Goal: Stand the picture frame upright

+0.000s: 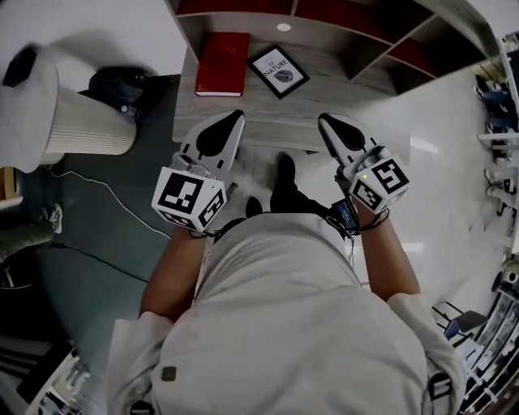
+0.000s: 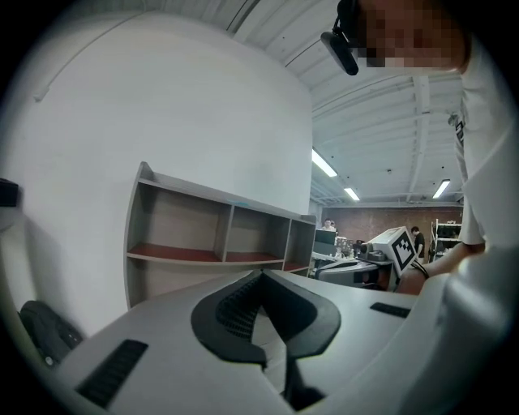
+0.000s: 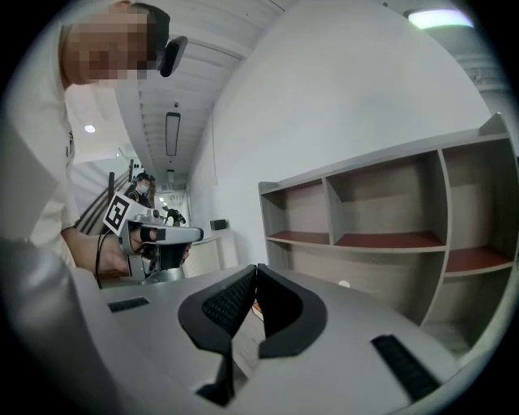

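A small black picture frame with a white print lies flat and turned askew on the grey wood desk, next to a red book. My left gripper hovers over the desk's near edge, shut and empty, its tip well short of the frame. To the right, my right gripper is also shut with nothing in it, at the same near edge. In the left gripper view the jaws point at the shelf unit; the frame is hidden there. The right gripper view shows the shelf unit too.
A shelf unit with red-lined compartments stands at the back of the desk. A white pleated cylinder and a dark object sit on the floor at the left, with a cable trailing. Glossy white floor lies to the right.
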Demonstrator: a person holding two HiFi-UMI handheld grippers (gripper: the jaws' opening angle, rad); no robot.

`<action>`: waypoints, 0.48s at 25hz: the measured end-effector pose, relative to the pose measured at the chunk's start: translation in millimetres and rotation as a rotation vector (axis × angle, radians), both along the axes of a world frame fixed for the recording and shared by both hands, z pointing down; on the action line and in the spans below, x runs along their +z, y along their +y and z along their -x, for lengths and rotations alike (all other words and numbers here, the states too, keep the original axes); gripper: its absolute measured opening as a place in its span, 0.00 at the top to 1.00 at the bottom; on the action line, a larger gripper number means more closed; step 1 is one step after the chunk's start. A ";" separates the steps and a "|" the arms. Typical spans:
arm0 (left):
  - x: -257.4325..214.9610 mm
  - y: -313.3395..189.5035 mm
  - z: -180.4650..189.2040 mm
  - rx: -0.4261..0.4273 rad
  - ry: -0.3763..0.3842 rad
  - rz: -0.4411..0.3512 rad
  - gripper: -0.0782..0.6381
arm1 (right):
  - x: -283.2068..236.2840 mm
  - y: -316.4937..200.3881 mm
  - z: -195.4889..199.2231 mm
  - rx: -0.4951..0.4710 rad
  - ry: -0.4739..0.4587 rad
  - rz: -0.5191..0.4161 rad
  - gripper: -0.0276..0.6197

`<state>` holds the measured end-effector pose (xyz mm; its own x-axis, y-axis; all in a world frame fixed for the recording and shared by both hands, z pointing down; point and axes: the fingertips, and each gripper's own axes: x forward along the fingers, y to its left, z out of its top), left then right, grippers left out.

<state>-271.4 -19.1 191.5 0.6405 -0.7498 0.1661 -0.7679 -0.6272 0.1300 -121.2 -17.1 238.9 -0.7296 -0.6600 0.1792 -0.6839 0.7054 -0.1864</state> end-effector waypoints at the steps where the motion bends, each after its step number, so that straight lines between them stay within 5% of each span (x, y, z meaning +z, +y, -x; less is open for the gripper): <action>1: 2.6 -6.9 -2.9 0.000 0.004 0.005 0.87 | 3.8 -7.9 -1.5 -0.009 0.008 0.006 0.93; 12: 50.6 -76.7 -31.9 -0.079 0.008 0.119 0.87 | 55.7 -86.0 -31.5 -0.109 0.028 0.117 0.93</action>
